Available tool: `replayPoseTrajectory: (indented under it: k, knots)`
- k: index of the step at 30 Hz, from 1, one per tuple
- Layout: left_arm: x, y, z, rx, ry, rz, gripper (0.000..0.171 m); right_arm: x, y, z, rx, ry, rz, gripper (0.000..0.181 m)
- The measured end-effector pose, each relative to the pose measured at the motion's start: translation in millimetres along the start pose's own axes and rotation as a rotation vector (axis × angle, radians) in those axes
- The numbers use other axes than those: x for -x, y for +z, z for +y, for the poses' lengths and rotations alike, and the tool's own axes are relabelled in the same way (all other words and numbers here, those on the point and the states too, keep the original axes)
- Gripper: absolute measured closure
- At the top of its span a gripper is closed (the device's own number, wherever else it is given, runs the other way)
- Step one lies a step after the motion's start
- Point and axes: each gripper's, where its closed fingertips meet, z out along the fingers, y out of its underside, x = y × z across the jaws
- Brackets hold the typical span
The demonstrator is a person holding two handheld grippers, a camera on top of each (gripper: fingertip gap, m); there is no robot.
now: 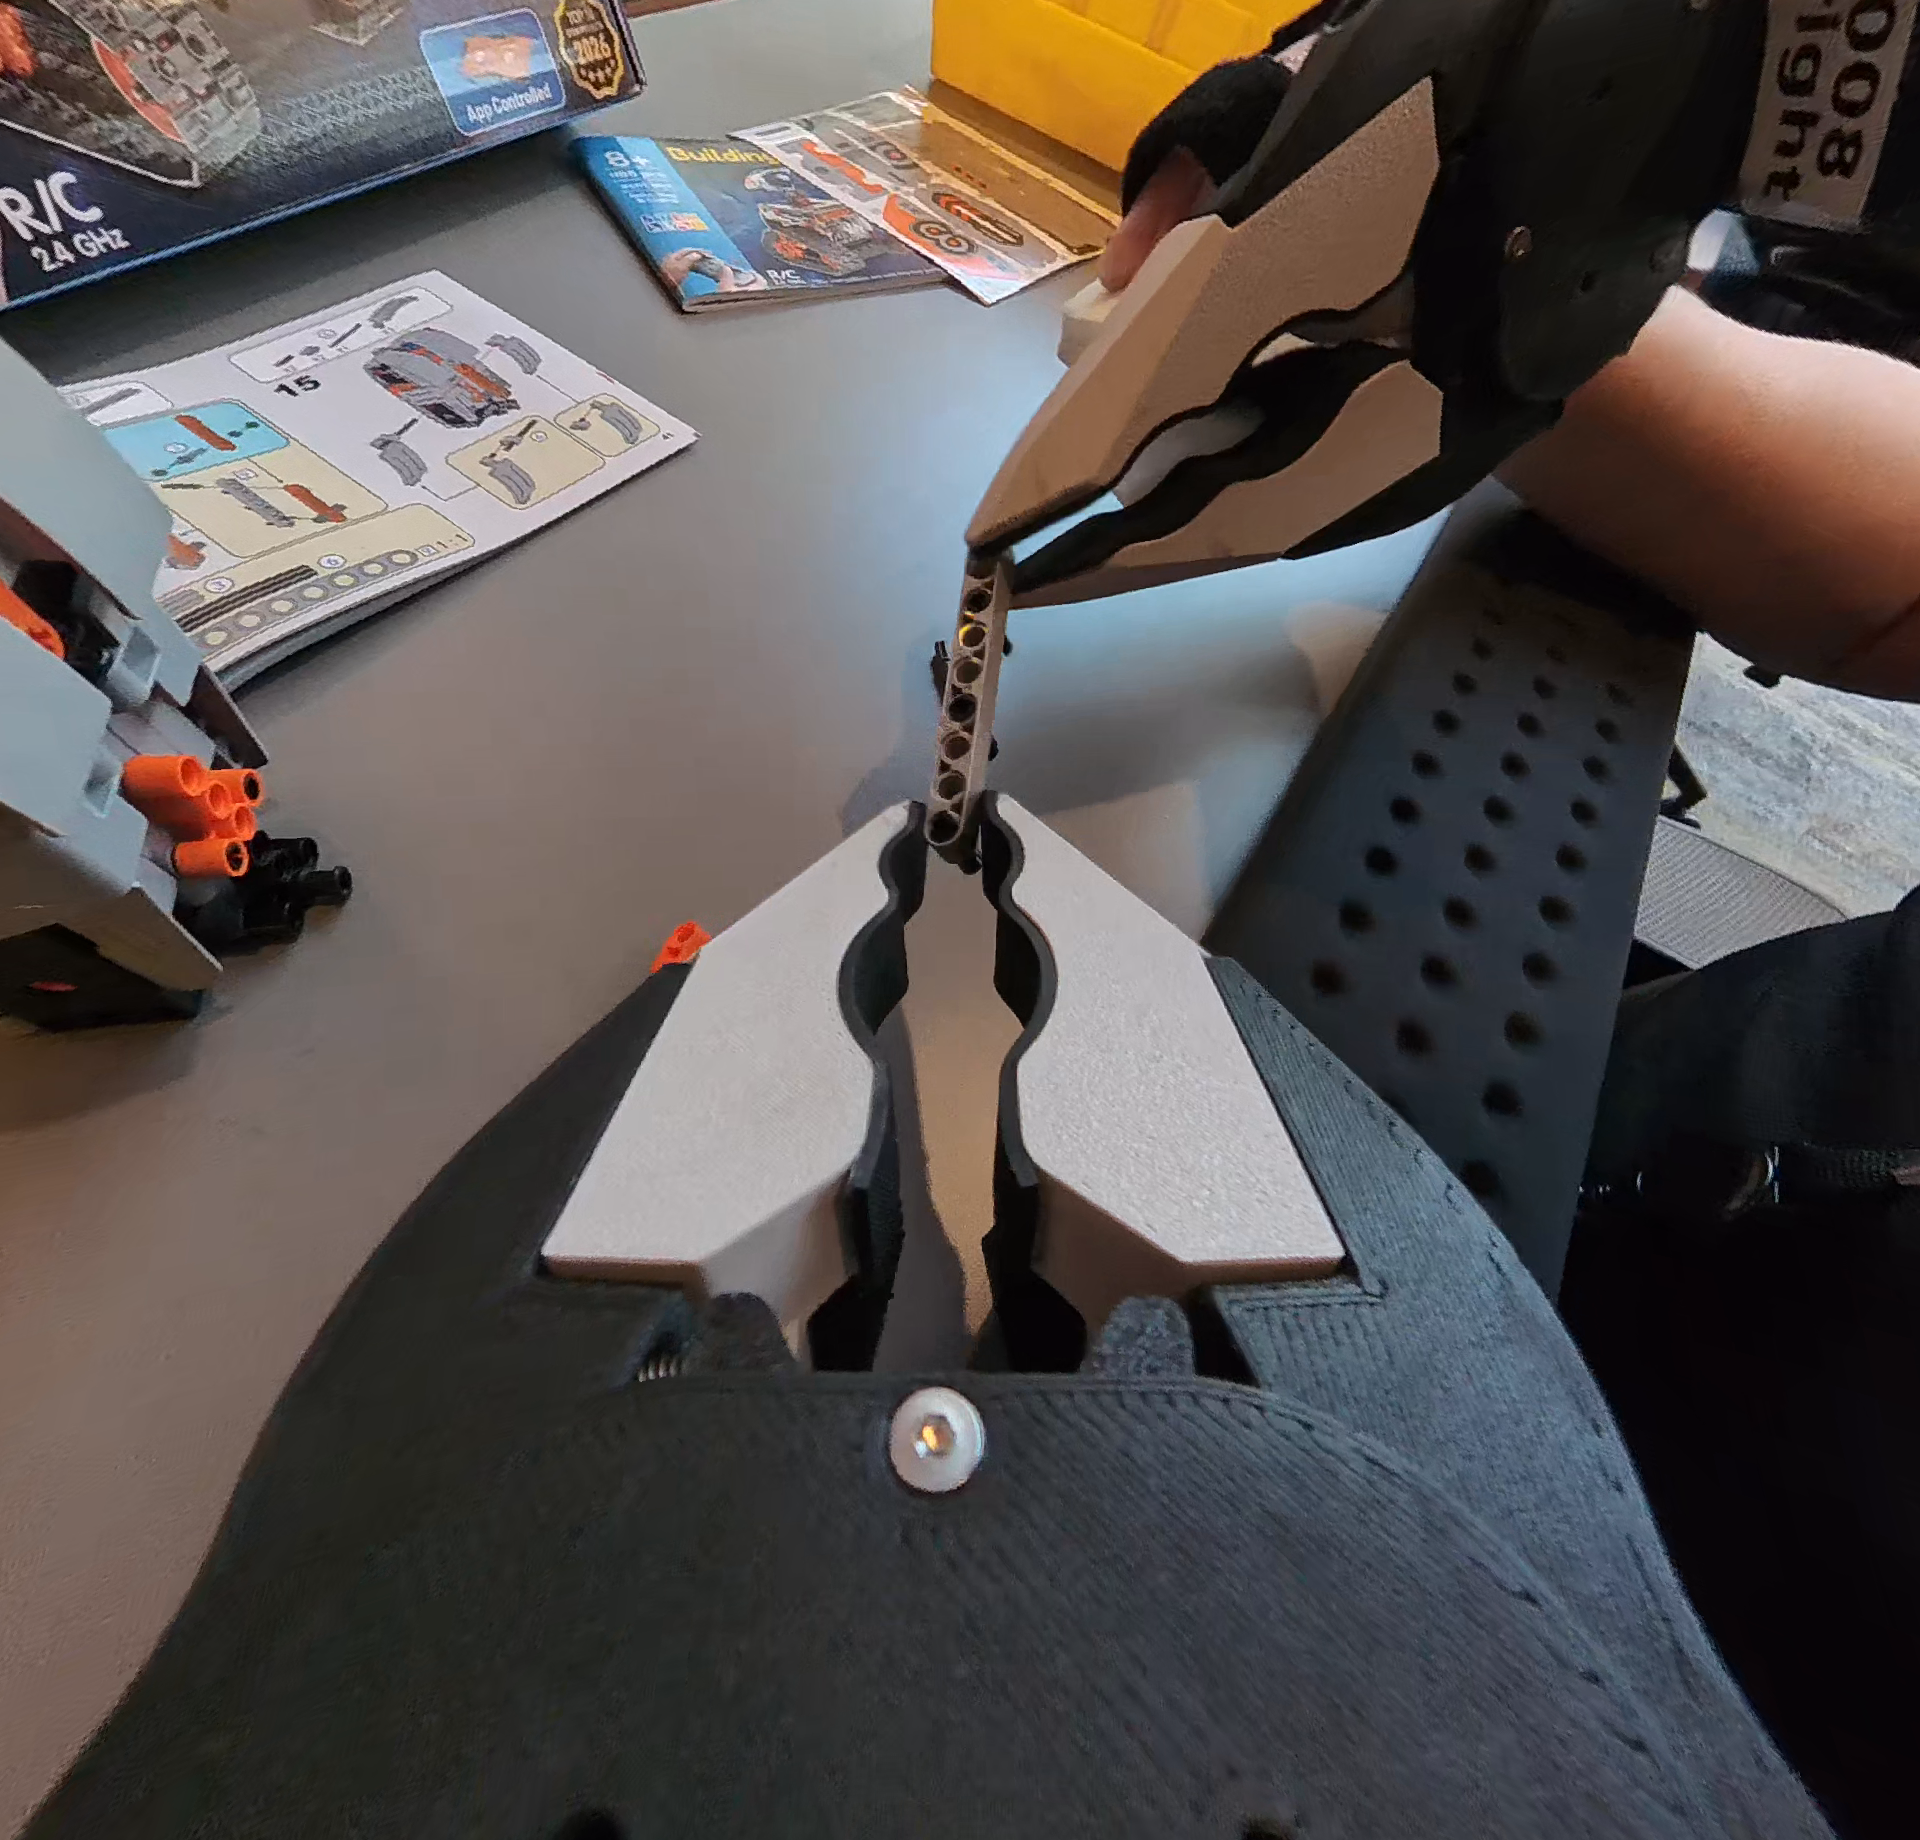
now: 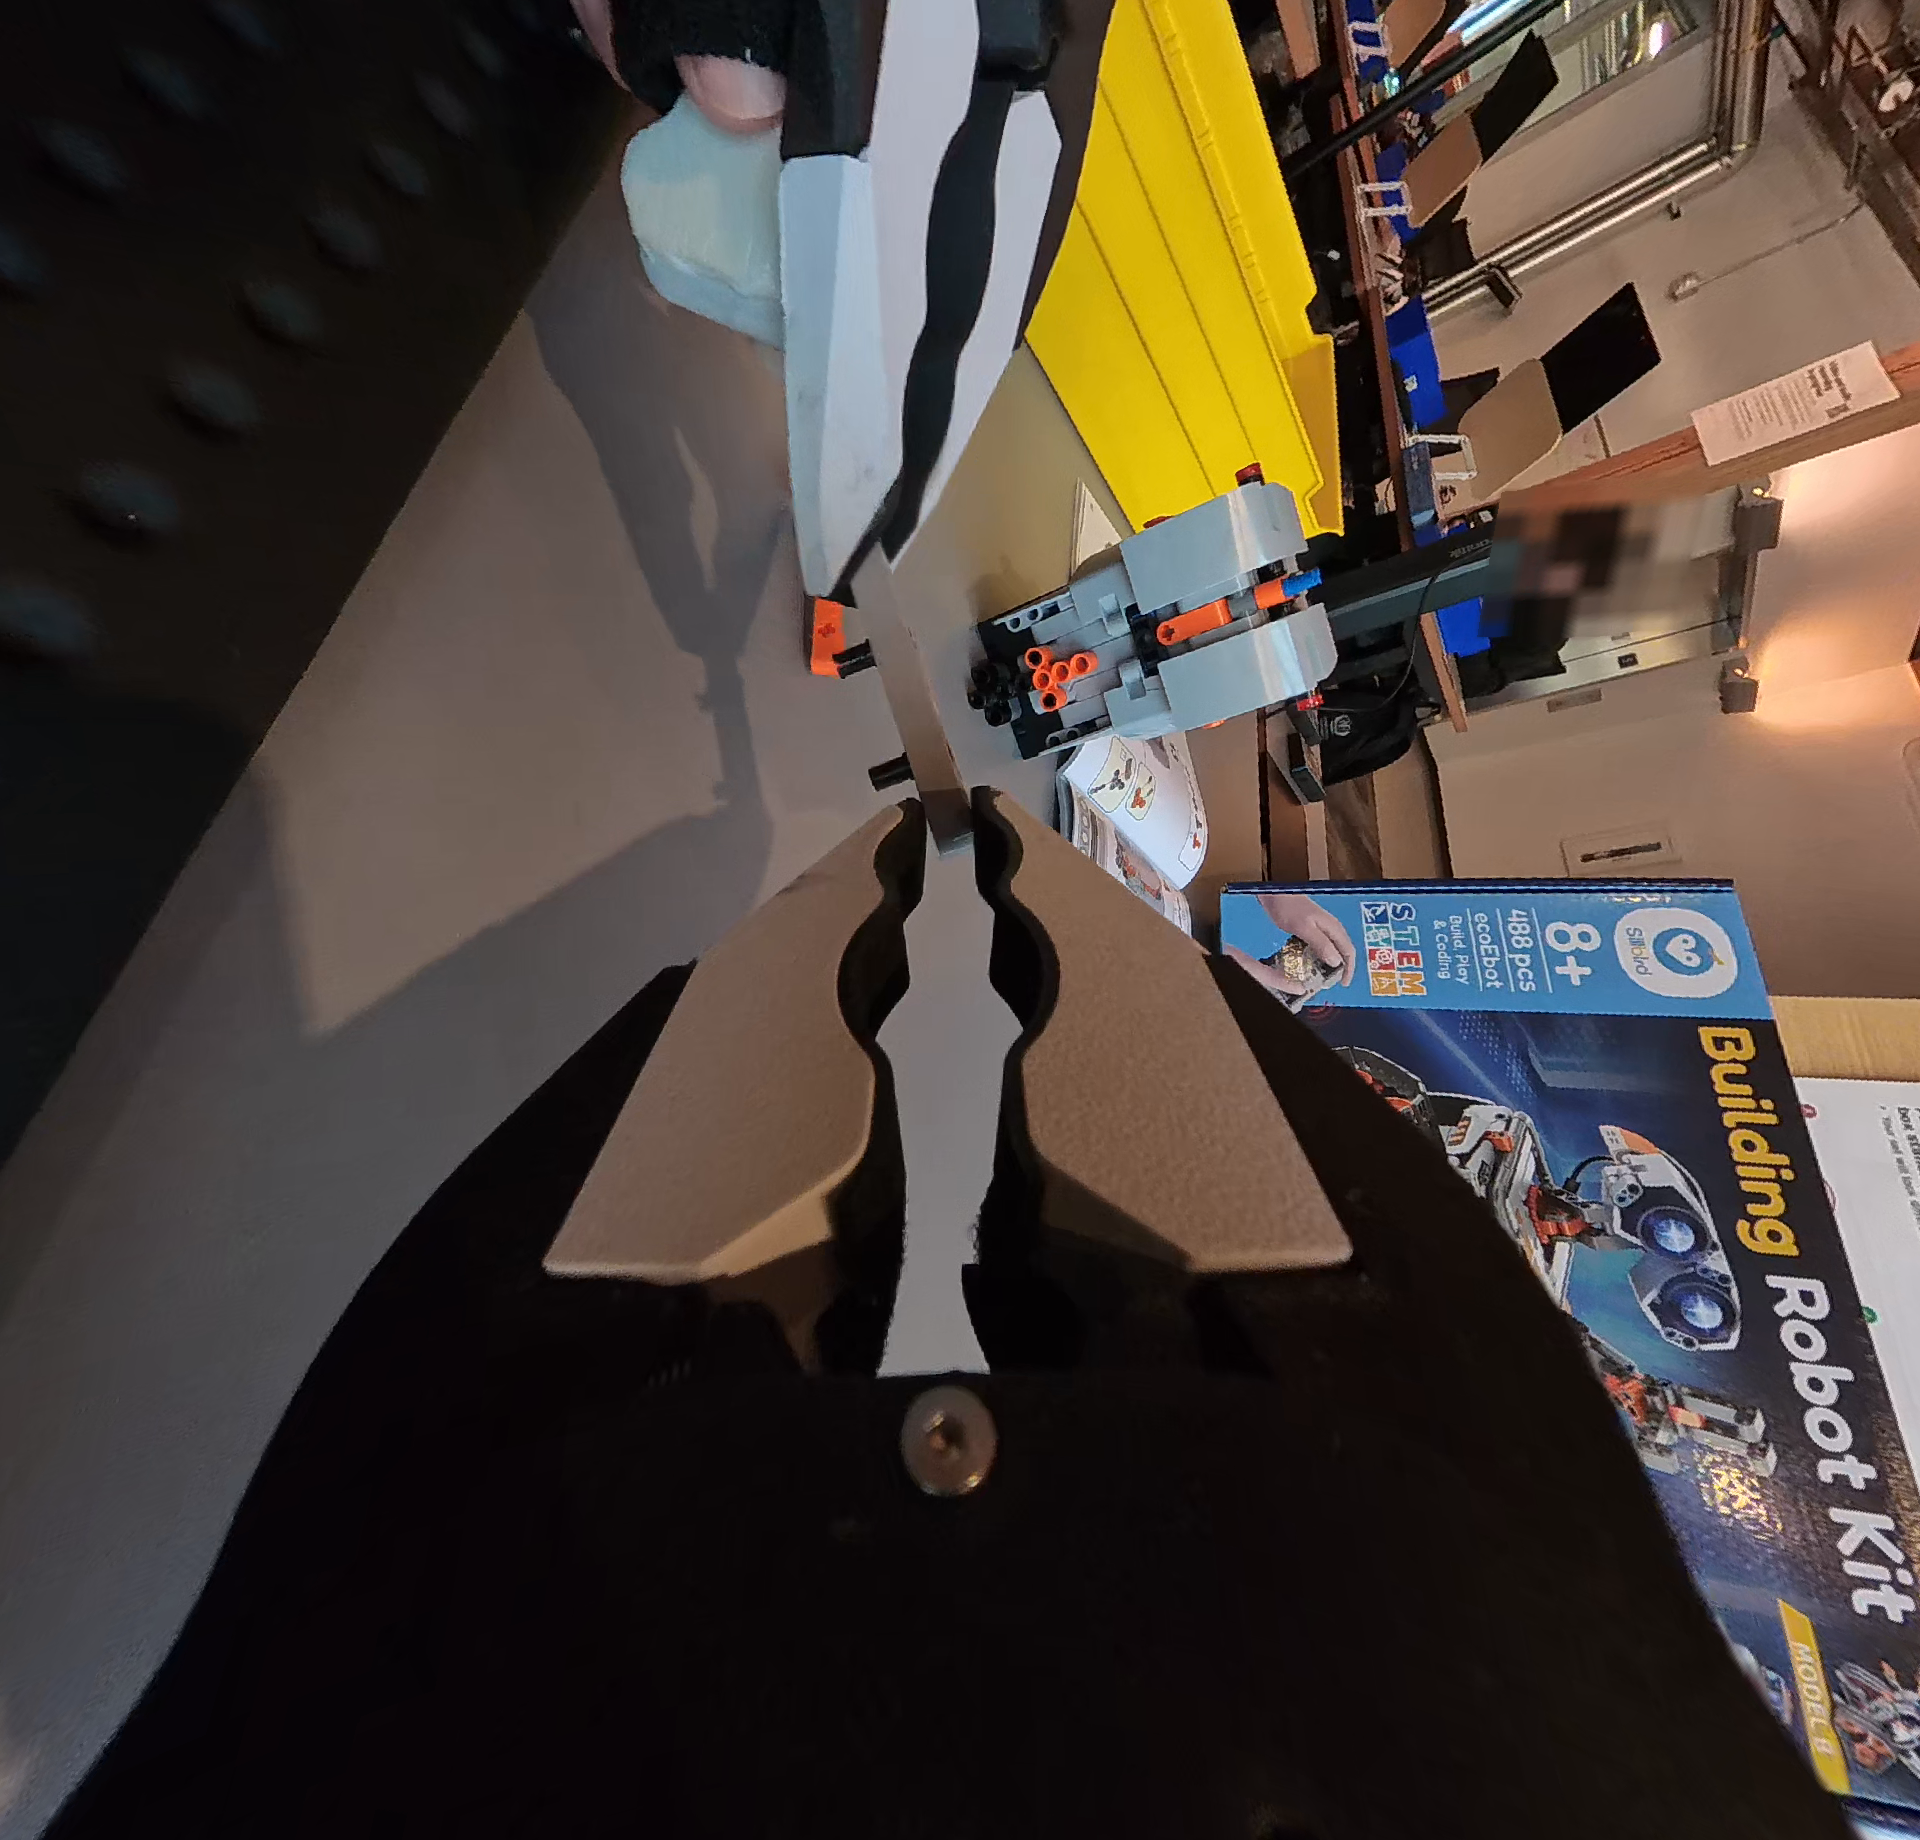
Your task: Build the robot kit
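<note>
A long grey beam (image 1: 964, 710) with a row of holes is held above the grey table (image 1: 623, 751) by both grippers. My left gripper (image 1: 951, 819) is shut on its near end. My right gripper (image 1: 992, 554) comes in from the upper right and is shut on its far end. In the right wrist view the beam (image 2: 914, 689) shows edge-on, with my right gripper (image 2: 948, 814) shut on one end and my left gripper (image 2: 857, 575) on the other. Small black pins (image 2: 888, 774) stick out of the beam's side.
A part-built grey model with orange and black pins (image 1: 125, 772) (image 2: 1174, 627) stands on the left. An open instruction booklet (image 1: 364, 460), a kit box (image 1: 312, 55), a small booklet (image 1: 748, 221) and a yellow bin (image 1: 1091, 24) lie behind. A small orange piece (image 1: 681, 943) lies on the table. A black perforated chair back (image 1: 1455, 855) is on the right. My right fingertips sit around 5 centimeters from my left ones.
</note>
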Motion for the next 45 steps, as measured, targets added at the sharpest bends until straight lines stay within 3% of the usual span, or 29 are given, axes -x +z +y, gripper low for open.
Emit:
replayPoseTrajectory:
  k: [4, 6, 9, 11, 14, 15, 19, 23, 31, 36, 38, 41, 45]
  knots:
    - [1, -2, -4, -0.027, 0.023, -0.039, 0.164, -6, 2, 0, -0.022, 0.082, 0.02, 0.169]
    - [6, -4, -7, -0.049, 0.045, -0.09, 0.165, -14, 1, 2, -0.034, 0.178, 0.032, 0.155]
    - [14, -12, -15, -0.095, 0.115, -0.201, 0.165, -28, -3, 13, -0.024, 0.372, 0.042, 0.151]
    - [23, -19, -22, -0.129, 0.199, -0.323, 0.165, -35, -5, 15, -0.068, 0.653, -0.017, 0.147]
    - [36, -28, -30, -0.124, 0.377, -0.548, 0.165, -45, -8, 3, -0.24, 1.145, -0.18, 0.113]
    - [38, -30, -33, -0.117, 0.447, -0.62, 0.165, -49, -7, 3, -0.283, 1.292, -0.21, 0.111]
    - [39, -29, -43, -0.06, 0.718, -0.844, 0.166, -40, 8, 4, -0.338, 1.701, -0.348, 0.11]
    - [35, -17, -47, 0.005, 0.858, -0.886, 0.166, -37, 15, -3, -0.475, 1.982, -0.463, 0.127]
    - [36, -1, -47, 0.13, 1.102, -0.965, 0.166, -38, 17, 6, -0.545, 2.152, -0.467, 0.147]
    - [31, 12, -42, 0.183, 1.22, -0.952, 0.166, -33, 18, 3, -0.539, 2.174, -0.523, 0.146]
    - [29, 17, -41, 0.191, 1.263, -0.949, 0.166, -33, 19, 5, -0.534, 2.17, -0.504, 0.155]
    - [28, 19, -43, 0.192, 1.292, -0.959, 0.166, -33, 19, 11, -0.537, 2.187, -0.488, 0.17]
    - [29, 19, -43, 0.194, 1.277, -0.963, 0.166, -33, 19, 12, -0.565, 2.22, -0.5, 0.171]
